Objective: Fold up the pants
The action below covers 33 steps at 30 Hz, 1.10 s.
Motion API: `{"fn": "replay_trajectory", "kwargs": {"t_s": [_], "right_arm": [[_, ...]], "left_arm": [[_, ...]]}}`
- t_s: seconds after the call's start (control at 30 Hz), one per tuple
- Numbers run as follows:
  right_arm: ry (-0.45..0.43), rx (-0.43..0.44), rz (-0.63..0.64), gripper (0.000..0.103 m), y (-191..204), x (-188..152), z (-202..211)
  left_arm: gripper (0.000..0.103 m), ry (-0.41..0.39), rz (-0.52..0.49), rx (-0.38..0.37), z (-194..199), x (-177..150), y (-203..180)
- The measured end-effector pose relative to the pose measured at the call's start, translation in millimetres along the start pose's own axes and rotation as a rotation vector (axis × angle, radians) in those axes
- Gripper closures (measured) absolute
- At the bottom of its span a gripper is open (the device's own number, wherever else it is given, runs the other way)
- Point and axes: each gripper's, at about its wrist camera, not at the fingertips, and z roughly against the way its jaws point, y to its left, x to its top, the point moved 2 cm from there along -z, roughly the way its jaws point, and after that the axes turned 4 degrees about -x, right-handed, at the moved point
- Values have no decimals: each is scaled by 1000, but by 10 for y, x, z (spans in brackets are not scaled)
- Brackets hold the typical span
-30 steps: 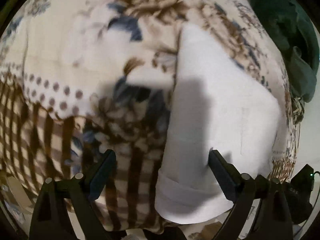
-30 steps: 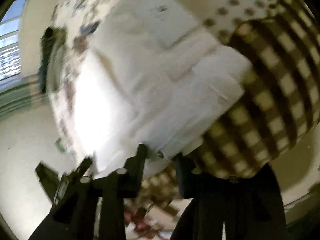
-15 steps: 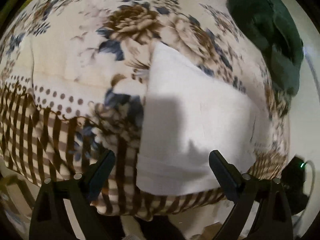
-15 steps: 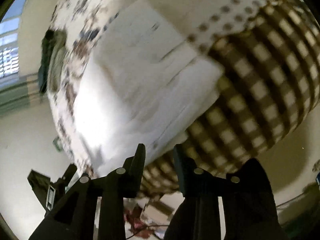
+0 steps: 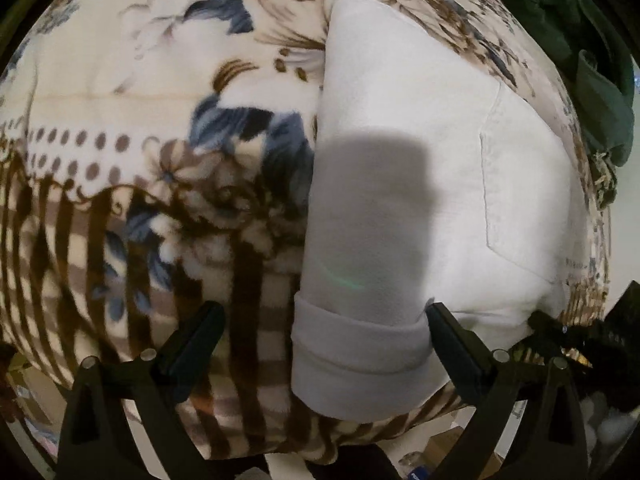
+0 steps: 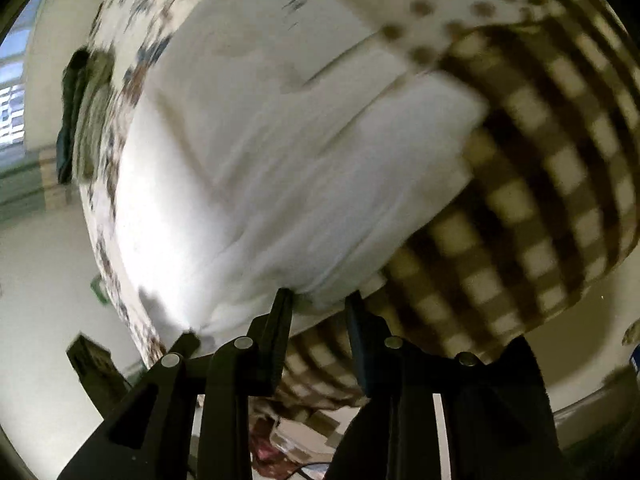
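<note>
White pants (image 5: 420, 160) lie folded on a floral and checked blanket (image 5: 160, 140). A cuffed hem (image 5: 356, 344) faces my left gripper (image 5: 320, 324), which is open with its jaws wide on either side of the hem. In the right wrist view the pants (image 6: 260, 160) fill the middle. My right gripper (image 6: 320, 304) sits at their near edge with jaws partly apart, and a bit of white cloth lies between the tips. The view is blurred, so I cannot tell whether it grips.
A dark green garment (image 5: 580, 52) lies at the blanket's far right; it also shows in the right wrist view (image 6: 72, 112). The blanket's near edge (image 5: 280, 440) drops to a cluttered floor. A window (image 6: 12, 92) is at the left.
The left gripper drew back then came in close over the cuffed hem, staying open. The right gripper's jaws have opened slightly and it has moved in against the pants' edge.
</note>
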Motion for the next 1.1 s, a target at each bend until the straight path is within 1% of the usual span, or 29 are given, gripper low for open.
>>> {"fn": "replay_trajectory", "kwargs": {"t_s": [0.07, 0.13, 0.2, 0.23, 0.27, 0.3, 0.33, 0.4, 0.47, 0.5, 0.53, 0.6, 0.63, 0.7, 0.73, 0.77, 0.8, 0.83, 0.9, 0.93, 0.97, 1.0, 1.03, 1.1], "right_arm": [[4, 22, -33, 74, -99, 71, 15], [19, 17, -29, 74, -123, 163, -28], [30, 10, 1, 72, -87, 202, -16], [32, 27, 16, 70, -109, 178, 44], [29, 54, 13, 66, -78, 172, 61], [20, 103, -1, 53, -116, 151, 106], [6, 135, -23, 44, -167, 159, 124], [-41, 244, -111, 43, -295, 178, 122], [-79, 333, -221, 46, -437, 224, 91], [-103, 350, -259, 71, -483, 216, 75], [-114, 321, -264, 76, -482, 189, 52], [-146, 280, -238, 79, -404, 106, 114], [-169, 241, -204, 81, -342, 73, 194], [-187, 180, -157, 82, -353, 68, 258], [-177, 168, -154, 82, -443, 99, 250], [-154, 196, -165, 81, -472, 130, 208], [-110, 245, -192, 70, -508, 178, 149], [-89, 256, -199, 56, -545, 211, 159], [-73, 302, -174, 49, -564, 237, 192], [-57, 336, -149, 42, -580, 236, 196], [-30, 353, -125, 41, -543, 218, 145], [-11, 362, -109, 41, -506, 205, 94], [18, 379, -91, 41, -464, 194, -12], [42, 397, -84, 39, -401, 190, -185]], "left_arm": [[0, 11, 17, -18, -35, 9, 23], [0, 21, 28, -19, -7, 1, 14], [0, -4, 46, -49, 114, 9, -28], [0, -22, 55, -68, 200, 32, -48], [0, -33, 59, -82, 256, 41, -59], [0, -44, 62, -84, 308, 58, -68], [0, -49, 60, -73, 332, 71, -73], [0, -62, 56, -63, 342, 104, -71], [0, -59, 66, -59, 319, 132, -18], [0, -57, 69, -59, 290, 151, -14], [0, -55, 67, -51, 275, 169, -10], [0, -53, 47, -24, 273, 187, -39], [0, -52, 39, -14, 250, 196, -45], [0, -40, 38, -32, 220, 235, -34], [0, -38, 38, -33, 211, 258, -22], [0, -37, 37, -36, 205, 281, -18], [0, -36, 39, -50, 191, 324, -17], [0, -37, 44, -60, 169, 380, -20], [0, -48, 66, -109, 142, 494, -4], [0, -51, 74, -126, 119, 556, -4], [0, -52, 81, -146, 83, 618, 2], [0, -49, 89, -181, 30, 687, 3], [0, -40, 99, -197, -43, 758, 8], [1, -28, 111, -221, -158, 858, 13]]}}
